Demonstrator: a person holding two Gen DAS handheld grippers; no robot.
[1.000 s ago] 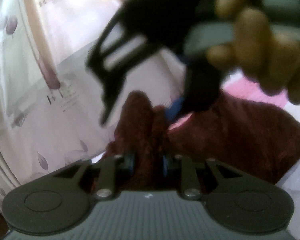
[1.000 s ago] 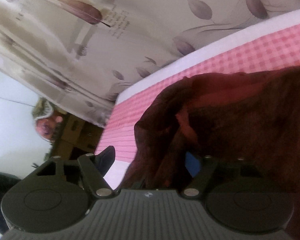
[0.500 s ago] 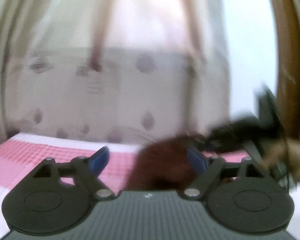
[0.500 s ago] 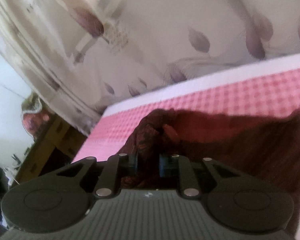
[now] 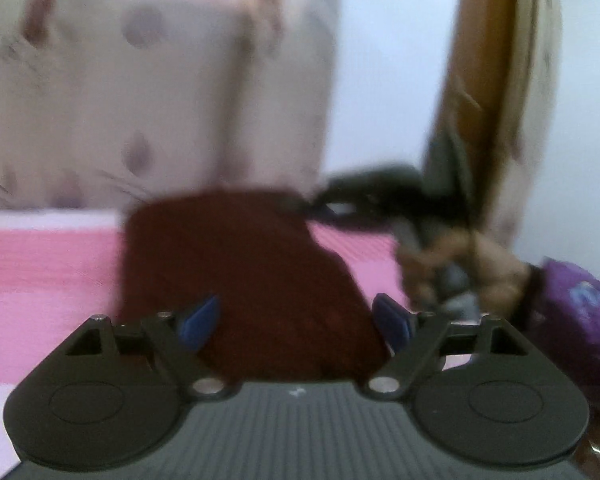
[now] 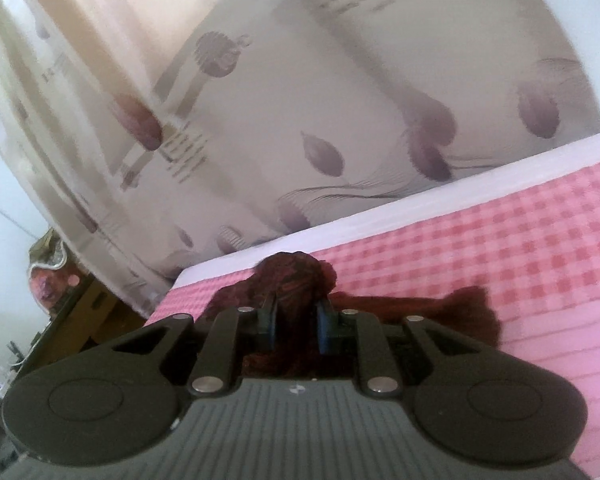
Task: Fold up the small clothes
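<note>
A small dark maroon garment point(image 5: 240, 272) lies on a pink checked bed cover point(image 5: 40, 280). My left gripper point(image 5: 298, 320) is open, its blue pads spread on either side of the garment's near part. In the left wrist view my right gripper point(image 5: 320, 206) pinches the garment's far right corner, held by a hand point(image 5: 460, 264). In the right wrist view my right gripper point(image 6: 296, 320) is shut on a bunched fold of the garment point(image 6: 296, 276), and the rest of the cloth trails to the right point(image 6: 460, 308). The left wrist view is blurred.
A pale curtain with purple leaf print point(image 6: 340, 120) hangs behind the bed's far edge point(image 6: 420, 208). A wooden piece of furniture point(image 6: 84, 320) stands at the left of the bed. A brown curtain or door edge point(image 5: 492, 100) stands at the right.
My left gripper let go of the garment and opened. My right gripper closed on a bunched fold of the garment and keeps hold of it, now drawn farther across the bed.
</note>
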